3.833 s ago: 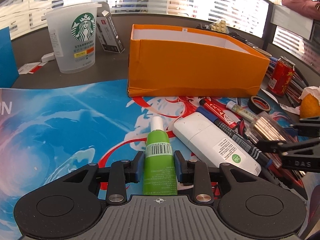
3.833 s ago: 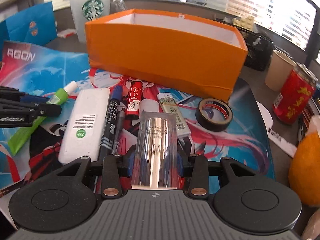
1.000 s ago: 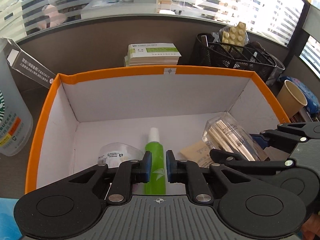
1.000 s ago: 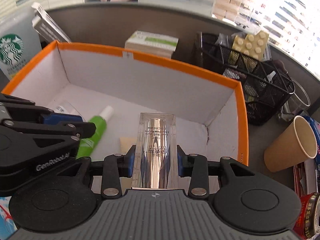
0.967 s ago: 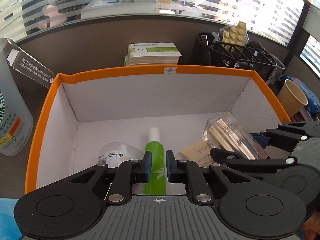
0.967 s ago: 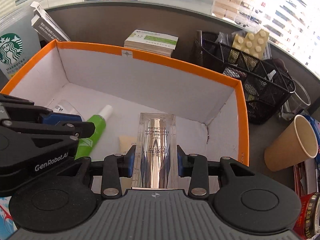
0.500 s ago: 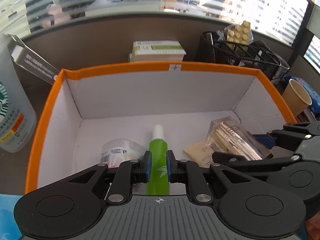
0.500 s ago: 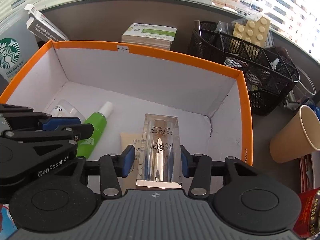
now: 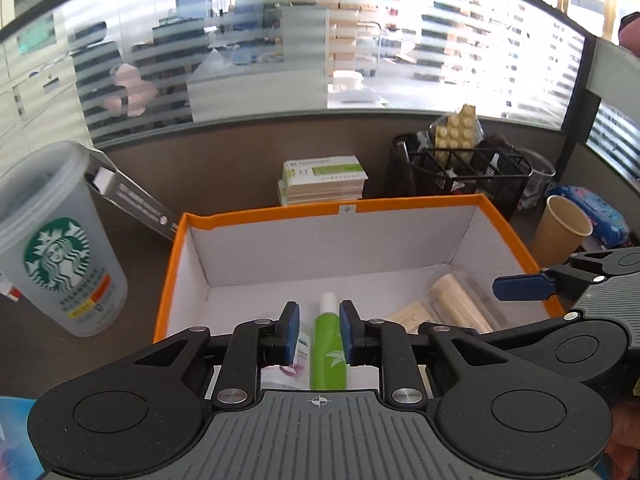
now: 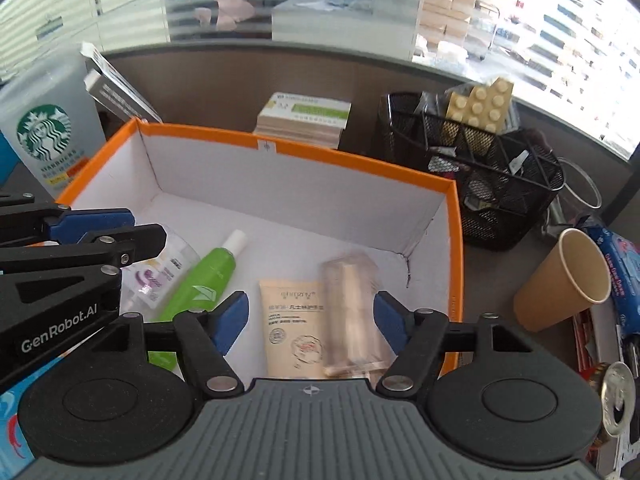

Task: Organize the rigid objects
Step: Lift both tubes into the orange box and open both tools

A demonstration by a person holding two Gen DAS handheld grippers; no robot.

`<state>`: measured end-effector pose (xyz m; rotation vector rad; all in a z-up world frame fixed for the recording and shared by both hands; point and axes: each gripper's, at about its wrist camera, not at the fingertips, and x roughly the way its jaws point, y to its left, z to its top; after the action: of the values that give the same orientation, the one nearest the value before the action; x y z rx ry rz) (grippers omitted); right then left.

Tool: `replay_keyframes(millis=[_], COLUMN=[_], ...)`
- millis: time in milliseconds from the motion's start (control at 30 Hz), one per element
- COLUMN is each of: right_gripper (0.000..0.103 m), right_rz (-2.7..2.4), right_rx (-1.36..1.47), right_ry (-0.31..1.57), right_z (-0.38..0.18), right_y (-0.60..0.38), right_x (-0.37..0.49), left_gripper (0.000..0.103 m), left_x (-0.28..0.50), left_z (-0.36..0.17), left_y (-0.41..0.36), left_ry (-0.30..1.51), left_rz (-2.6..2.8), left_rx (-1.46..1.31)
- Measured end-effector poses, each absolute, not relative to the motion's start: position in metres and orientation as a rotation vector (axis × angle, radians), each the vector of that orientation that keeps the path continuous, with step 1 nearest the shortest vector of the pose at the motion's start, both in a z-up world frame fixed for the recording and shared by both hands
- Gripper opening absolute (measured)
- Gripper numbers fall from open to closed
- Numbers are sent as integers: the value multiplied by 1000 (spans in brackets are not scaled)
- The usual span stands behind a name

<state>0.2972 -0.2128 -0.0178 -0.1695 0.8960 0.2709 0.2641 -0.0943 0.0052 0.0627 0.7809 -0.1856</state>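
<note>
On the desk, the orange box (image 10: pixel 454 240) holds a green bottle (image 10: pixel 200 280) beneath both spread tongs (image 9: pixel 319 334) (image 10: pixel 310 316).

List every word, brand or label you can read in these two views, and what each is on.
"GenRobot.AI": side of the left gripper.
"STARBUCKS", with the mermaid logo: plastic cup.
Beige tube in the orange box: print too small to read.
Green bottle: leaf logo only.
Stack of cartons, grey carton: print blurred.
</note>
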Motion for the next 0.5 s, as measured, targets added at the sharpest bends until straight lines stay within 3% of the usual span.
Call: replay_keyframes(millis=[400, 500], right_gripper=[69, 71], right_rz=[261, 260], right_rx=[-186, -194], right_ry=[821, 806], right_z=[20, 27], right_y=[-213, -212], right_x=[254, 243], left_gripper=[36, 58], left_x=[222, 212], left_z=[37, 45], left_y=[-86, -83], left_ry=[714, 687], left_rz=[-159, -147], left_rx=[66, 65])
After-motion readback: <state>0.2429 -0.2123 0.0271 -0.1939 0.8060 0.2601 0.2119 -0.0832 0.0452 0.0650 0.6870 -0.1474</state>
